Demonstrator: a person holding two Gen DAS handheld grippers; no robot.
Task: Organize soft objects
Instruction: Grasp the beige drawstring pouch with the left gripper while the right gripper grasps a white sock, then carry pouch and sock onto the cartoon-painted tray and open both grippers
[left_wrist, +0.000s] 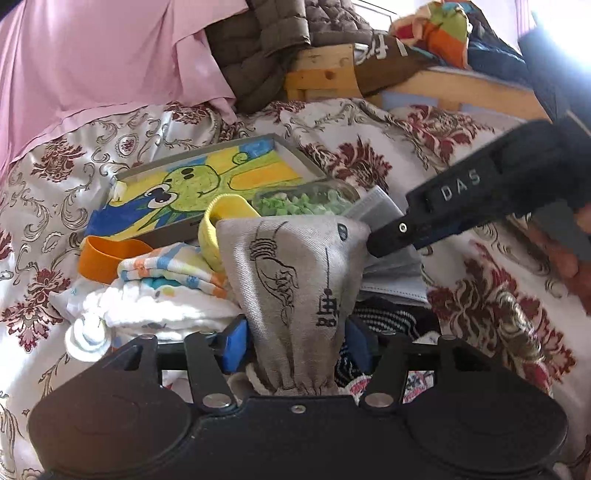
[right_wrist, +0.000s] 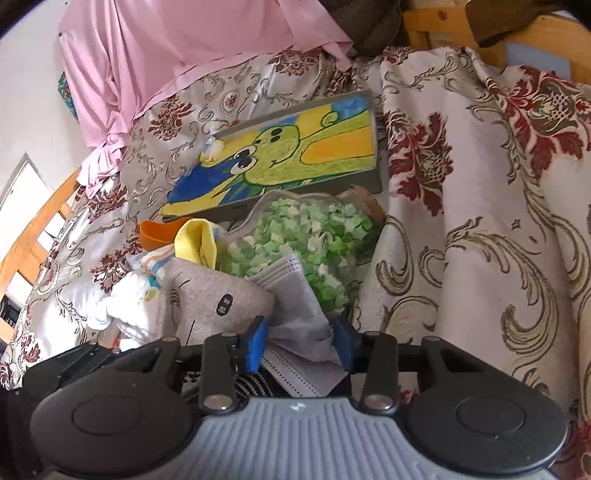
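Two tools work the bed's near pile: left tool (left_wrist: 295, 347) pinches the upright pouch (left_wrist: 295, 273), right tool (right_wrist: 301, 345) straddles the mask (right_wrist: 295, 317) just right of it, grip uncertain.

Bed cover: white shiny cloth with dark red flowers and grey swirls (right_wrist: 480, 221), spread over the bed.
Picture: flat grey-framed drawing of a green cartoon creature on yellow and blue (left_wrist: 192, 184), lying on the cover.
Jar: clear container full of little green and white paper stars (right_wrist: 314, 236), just in front of the picture.
Bed frame: pale wooden rails (left_wrist: 461, 88), behind the cover.
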